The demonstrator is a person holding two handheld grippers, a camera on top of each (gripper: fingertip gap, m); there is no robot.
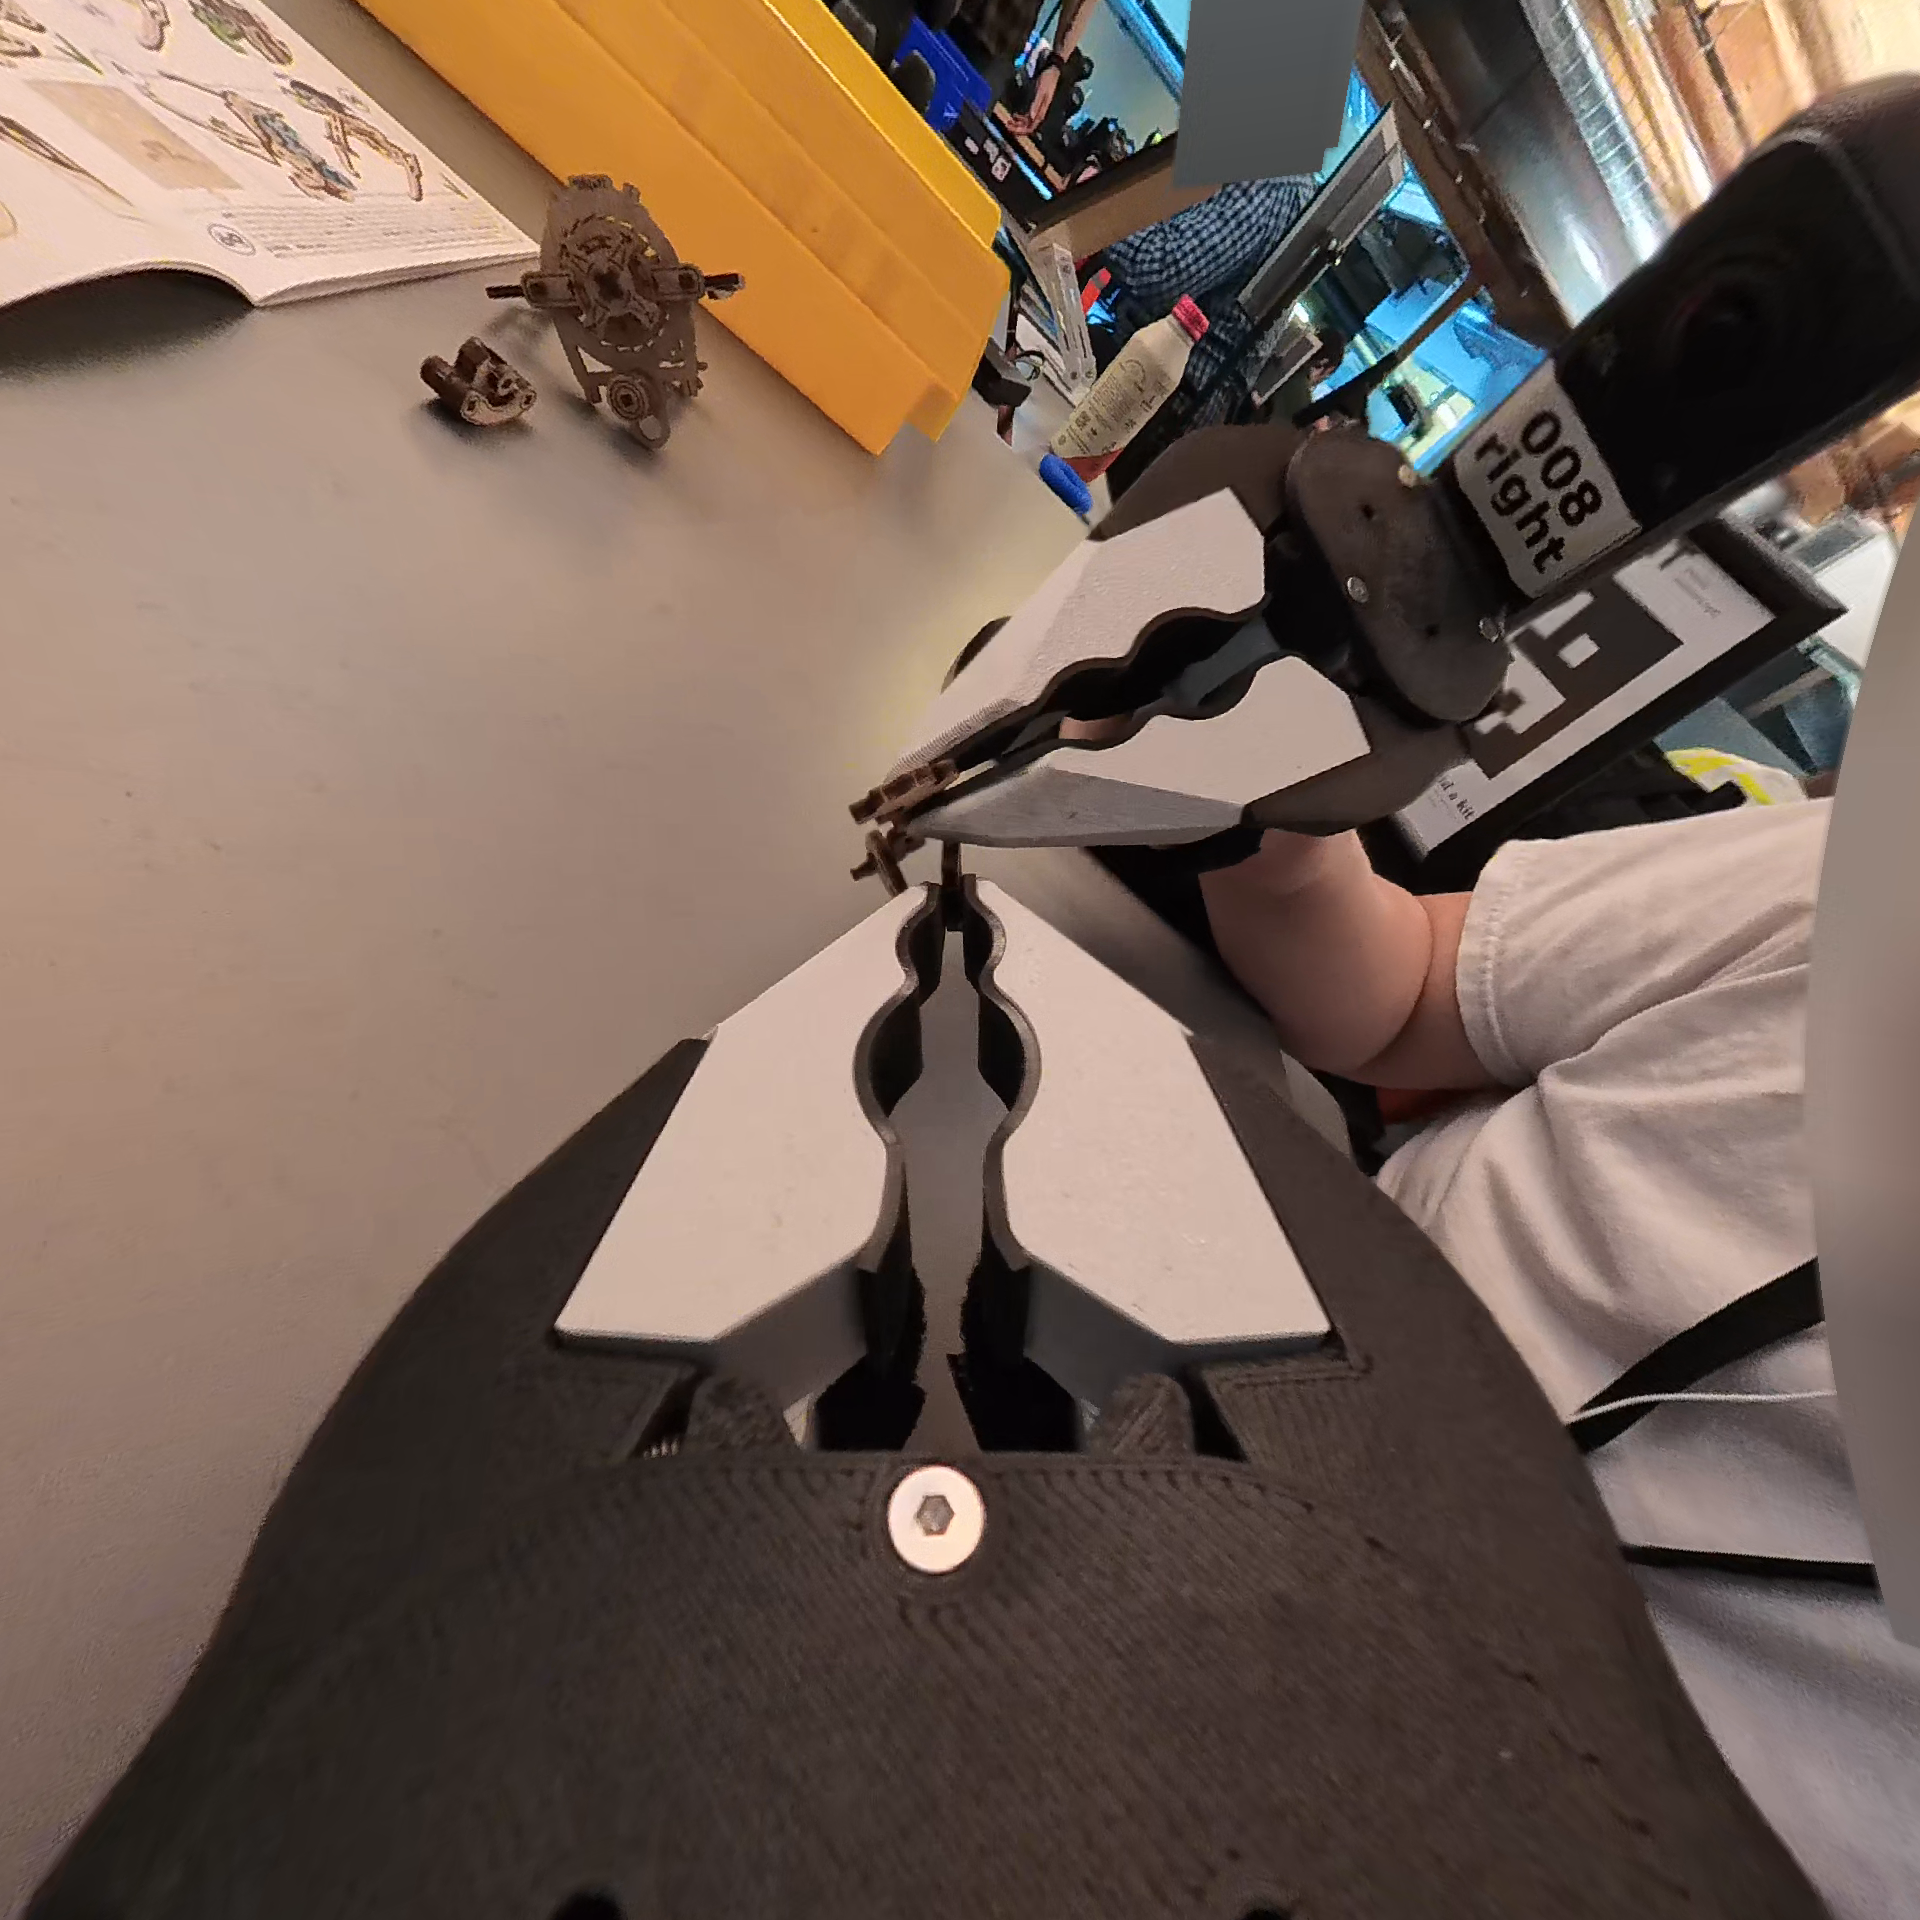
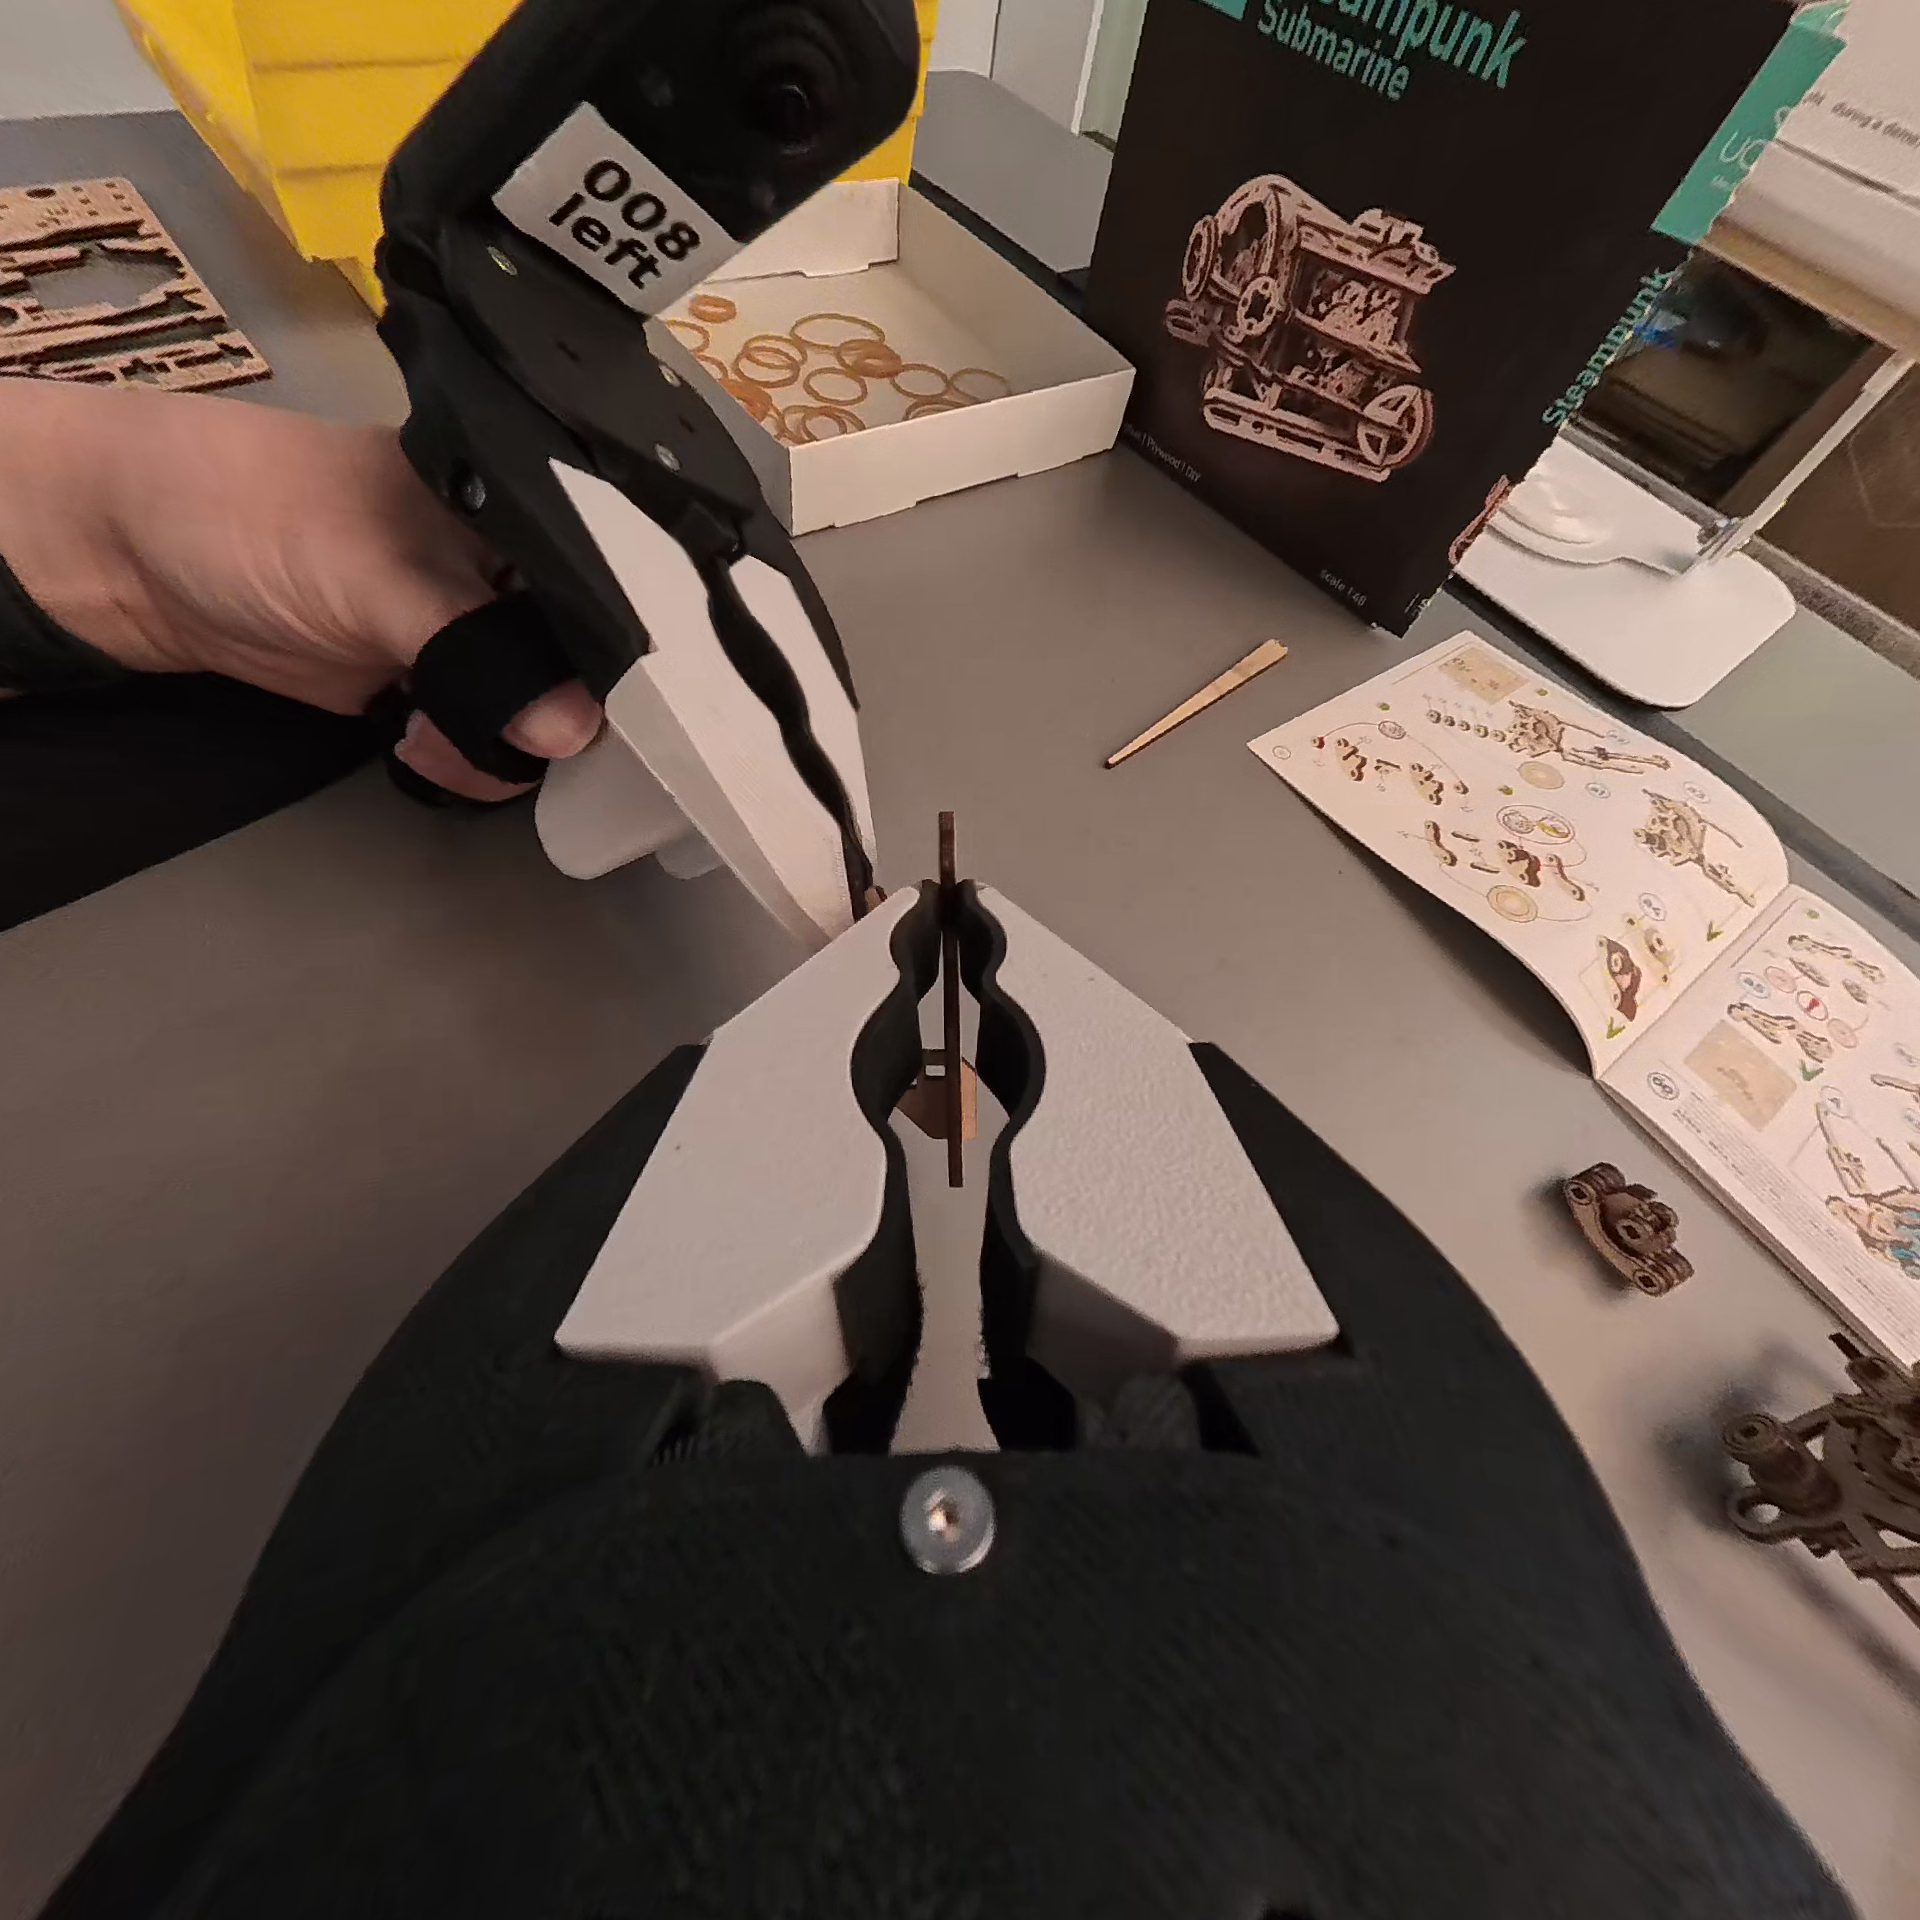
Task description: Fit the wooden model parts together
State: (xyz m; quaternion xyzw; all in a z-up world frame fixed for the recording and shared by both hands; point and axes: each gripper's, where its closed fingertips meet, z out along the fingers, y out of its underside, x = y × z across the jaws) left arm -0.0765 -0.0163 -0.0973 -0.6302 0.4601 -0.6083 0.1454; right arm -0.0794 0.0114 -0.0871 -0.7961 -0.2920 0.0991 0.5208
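In the left wrist view my left gripper [image 1: 948, 894] is shut on a small thin wooden piece [image 1: 949, 864] that sticks out of its tips. My right gripper [image 1: 920, 802] comes in from the right, shut on a flat brown wooden part [image 1: 902, 792], and the two pieces meet just above the table. In the right wrist view my right gripper [image 2: 945, 896] holds its flat part [image 2: 947, 847] edge-on between the jaws. The left gripper [image 2: 860, 888] reaches in from the upper left, its tips touching beside mine. A gear assembly [image 1: 621, 301] and a small wooden part [image 1: 478, 382] lie farther off.
A grey table [image 1: 260, 727] holds an open instruction booklet [image 2: 1558, 842], a yellow bin [image 1: 748, 177], a white tray of rubber bands [image 2: 894, 364], a black kit box [image 2: 1351, 312], a wooden stick [image 2: 1195, 703] and a punched plywood sheet [image 2: 104, 281]. A person's hand [image 2: 239, 551] holds the left gripper. The gear assembly [image 1: 621, 301] is about 20 cm from my right fingertips.
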